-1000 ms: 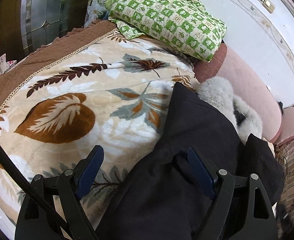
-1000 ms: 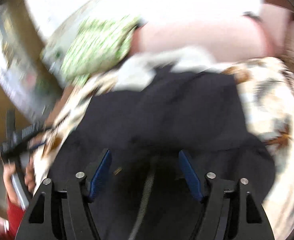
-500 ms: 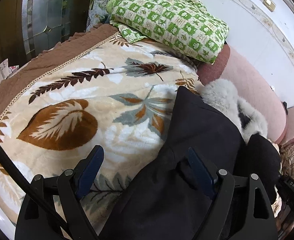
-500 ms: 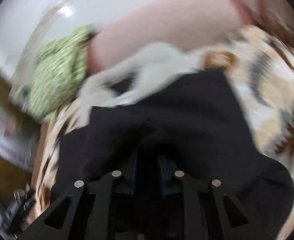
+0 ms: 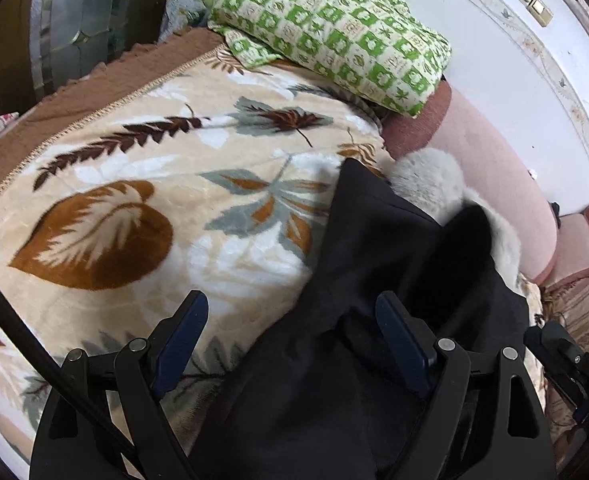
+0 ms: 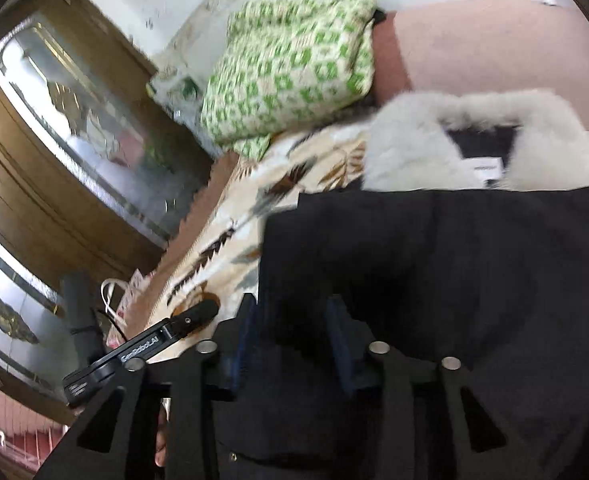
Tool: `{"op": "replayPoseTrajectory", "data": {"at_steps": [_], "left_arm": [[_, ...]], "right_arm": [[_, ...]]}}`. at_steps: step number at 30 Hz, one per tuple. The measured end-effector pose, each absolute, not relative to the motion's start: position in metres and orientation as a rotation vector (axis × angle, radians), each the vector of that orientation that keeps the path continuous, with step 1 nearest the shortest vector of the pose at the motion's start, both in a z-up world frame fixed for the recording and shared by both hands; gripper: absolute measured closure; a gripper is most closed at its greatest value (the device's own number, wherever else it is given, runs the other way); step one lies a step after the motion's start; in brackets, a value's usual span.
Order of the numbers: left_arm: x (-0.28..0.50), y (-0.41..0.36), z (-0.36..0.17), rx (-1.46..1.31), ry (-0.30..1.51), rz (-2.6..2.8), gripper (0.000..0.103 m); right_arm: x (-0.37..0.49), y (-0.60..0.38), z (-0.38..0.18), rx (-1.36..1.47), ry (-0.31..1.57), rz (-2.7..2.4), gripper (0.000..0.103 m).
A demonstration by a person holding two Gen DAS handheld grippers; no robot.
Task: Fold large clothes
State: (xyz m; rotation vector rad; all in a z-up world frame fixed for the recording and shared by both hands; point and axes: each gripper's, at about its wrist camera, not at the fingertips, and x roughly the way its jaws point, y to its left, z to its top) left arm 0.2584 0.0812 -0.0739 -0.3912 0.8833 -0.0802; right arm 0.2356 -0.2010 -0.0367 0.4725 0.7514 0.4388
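Black padded coat with white fur collar [image 5: 374, 280] lies on the leaf-print fleece blanket [image 5: 154, 208] covering the bed.

Left wrist view: left tool [image 5: 290, 340] hangs wide open, nothing gripped; left finger over blanket, right finger over black cloth. Green-and-cream checked pillow [image 5: 334, 28] far ahead; pink headboard [image 5: 494, 168] ahead-right.

Right wrist view: right tool [image 6: 290, 332] partly open, jaws have just been opening, black coat [image 6: 434, 260] cloth between the blue pads [image 6: 338, 336]; can't tell if pressed. Fur collar [image 6: 406, 152] ahead, pillow [image 6: 290, 68] ahead-left, left tool [image 6: 142, 348] at left.
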Motion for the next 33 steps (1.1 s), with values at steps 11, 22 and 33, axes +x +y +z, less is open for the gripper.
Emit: {"op": "replayPoseTrajectory", "data": {"at_steps": [11,22,33], "left_arm": [[0.258,0.074,-0.076,-0.325,0.875,-0.036,0.018],[0.262,0.063,-0.084,-0.265,0.910,-0.056,0.018],[0.249,0.038,-0.099,-0.165,0.976,-0.123,0.018]], "right_arm": [[0.302,-0.191,-0.080,0.344,0.867,0.233,0.061],[0.306,-0.187,-0.089,0.304,0.909,0.221,0.057],[0.157,-0.360,-0.112,0.477,0.974,-0.150,0.050]]}}
